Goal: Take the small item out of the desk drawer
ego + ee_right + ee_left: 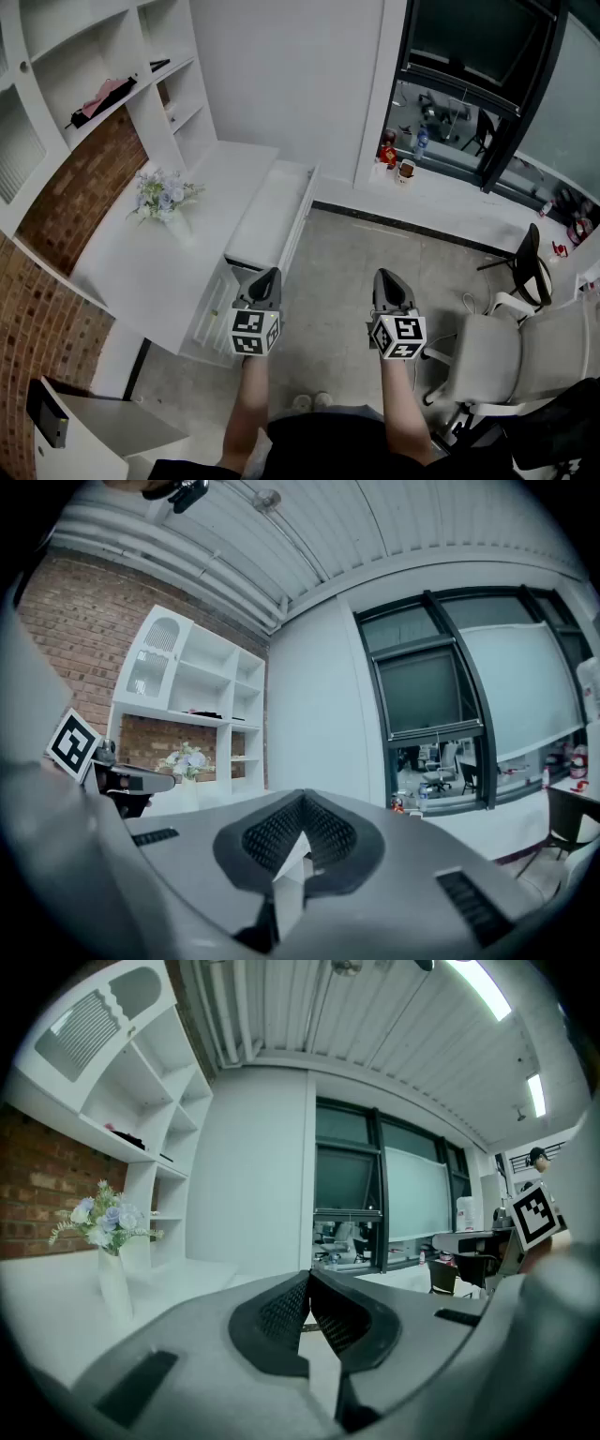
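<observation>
Looking down through the head view, I hold both grippers side by side over the bare floor, pointing toward twelve o'clock. The left gripper (269, 274) has its jaws closed tip to tip with nothing between them, as its own view shows. The right gripper (386, 275) is closed the same way and just as empty.

The white desk (150, 272) runs off at ten o'clock from my hands. On its top stands a vase of pale flowers (164, 197), well apart from both grippers. What I take for the desk drawer (214, 314) sits under the desk's near edge, just beside the left gripper at its eight o'clock. I cannot tell whether it is pulled out. The small item is not something I can make out in any view.

A low white bench (272, 211) lies at twelve o'clock of the left gripper. The white shelf unit (84, 56) stands at eleven o'clock, the dark window (469, 56) at one o'clock. A pale office chair (497, 356) sits at four o'clock of the right gripper.
</observation>
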Tool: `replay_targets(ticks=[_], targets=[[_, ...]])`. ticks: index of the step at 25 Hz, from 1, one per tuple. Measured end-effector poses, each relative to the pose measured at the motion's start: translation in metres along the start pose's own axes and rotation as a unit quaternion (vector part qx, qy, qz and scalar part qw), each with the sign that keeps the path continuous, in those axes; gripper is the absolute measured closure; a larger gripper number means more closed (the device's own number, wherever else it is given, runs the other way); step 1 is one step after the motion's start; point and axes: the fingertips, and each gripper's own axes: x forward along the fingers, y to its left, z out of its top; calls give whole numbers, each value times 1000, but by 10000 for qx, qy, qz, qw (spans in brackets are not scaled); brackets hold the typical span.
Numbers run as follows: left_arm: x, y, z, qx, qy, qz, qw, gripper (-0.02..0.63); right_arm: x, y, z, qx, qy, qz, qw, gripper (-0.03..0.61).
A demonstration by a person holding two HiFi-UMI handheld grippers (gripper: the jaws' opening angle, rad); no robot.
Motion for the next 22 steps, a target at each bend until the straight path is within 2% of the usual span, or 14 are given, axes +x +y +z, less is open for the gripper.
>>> replay_targets(ticks=[22], targets=[[-2,-5,-15,-47,223,-102,9997,604,-6,8,-11,-54,167,13,9998,580]])
